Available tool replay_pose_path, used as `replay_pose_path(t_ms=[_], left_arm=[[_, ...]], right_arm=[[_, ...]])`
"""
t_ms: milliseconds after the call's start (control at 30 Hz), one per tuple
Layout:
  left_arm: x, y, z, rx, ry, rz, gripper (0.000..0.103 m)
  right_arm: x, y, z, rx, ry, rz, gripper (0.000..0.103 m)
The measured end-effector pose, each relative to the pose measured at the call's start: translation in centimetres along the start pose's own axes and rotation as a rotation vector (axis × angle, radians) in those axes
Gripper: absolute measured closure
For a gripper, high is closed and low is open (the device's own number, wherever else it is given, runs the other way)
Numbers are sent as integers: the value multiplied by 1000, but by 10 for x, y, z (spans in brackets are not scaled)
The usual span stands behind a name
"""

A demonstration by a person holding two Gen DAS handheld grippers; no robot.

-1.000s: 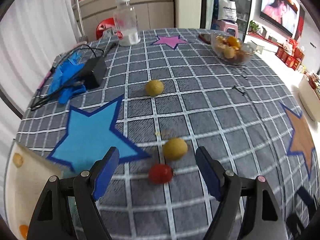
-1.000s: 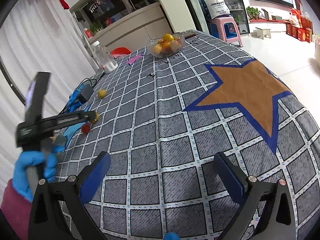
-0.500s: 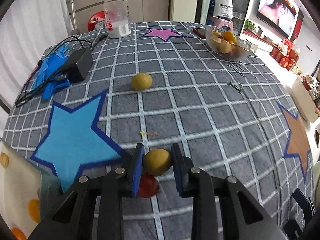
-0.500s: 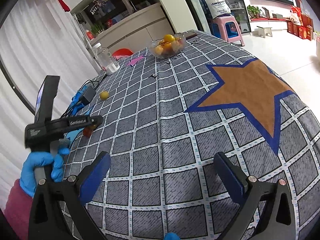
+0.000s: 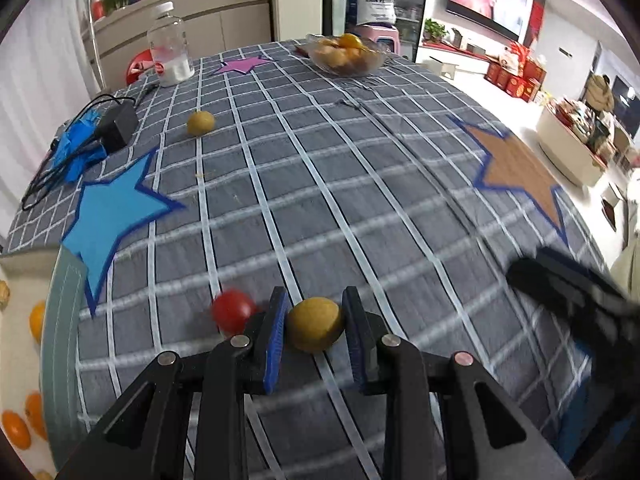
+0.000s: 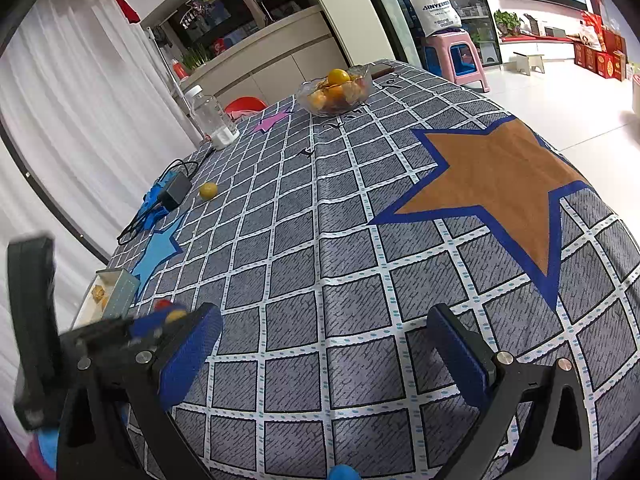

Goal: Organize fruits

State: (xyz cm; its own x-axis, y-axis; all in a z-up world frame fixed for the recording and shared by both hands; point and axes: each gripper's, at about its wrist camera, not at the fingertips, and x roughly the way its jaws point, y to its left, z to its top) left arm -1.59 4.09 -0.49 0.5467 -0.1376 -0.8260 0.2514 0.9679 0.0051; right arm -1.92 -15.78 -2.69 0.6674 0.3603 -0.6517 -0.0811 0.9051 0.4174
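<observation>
Left gripper [image 5: 314, 322] jaws pinch the yellow fruit [image 5: 315, 329] across its middle, probably light and bruisable; right gripper [image 6: 324, 344] jaws gape wide.

Small round yellow fruit [image 5: 315, 323], matte, pinched between two blue pads at 6 o'clock in the left wrist view. Glossy red tomato [image 5: 233, 311] just beside it at 9 o'clock, blurred, on the cloth. Second yellow fruit [image 5: 200, 123] alone at 11 o'clock. Glass bowl [image 5: 347, 56] of orange fruit at 12 o'clock. White box [image 5: 18, 360] with orange pieces at 8 o'clock.
</observation>
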Motion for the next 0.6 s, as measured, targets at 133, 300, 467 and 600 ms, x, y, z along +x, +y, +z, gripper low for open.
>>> replay_pose_path(t_ms=[133, 300, 467, 600], left_arm=[[-12, -2, -17, 17, -13, -20, 72], [-25, -2, -38, 19, -37, -26, 72], [-39, 2, -58, 25, -60, -25, 72], [-45, 15, -67, -4, -75, 4, 72]], right_arm=[[1, 0, 0, -2, 1, -3, 0], [3, 1, 1, -7, 4, -11, 0], [5, 2, 1, -11, 7, -17, 0], [6, 3, 1, -12, 7, -19, 0]])
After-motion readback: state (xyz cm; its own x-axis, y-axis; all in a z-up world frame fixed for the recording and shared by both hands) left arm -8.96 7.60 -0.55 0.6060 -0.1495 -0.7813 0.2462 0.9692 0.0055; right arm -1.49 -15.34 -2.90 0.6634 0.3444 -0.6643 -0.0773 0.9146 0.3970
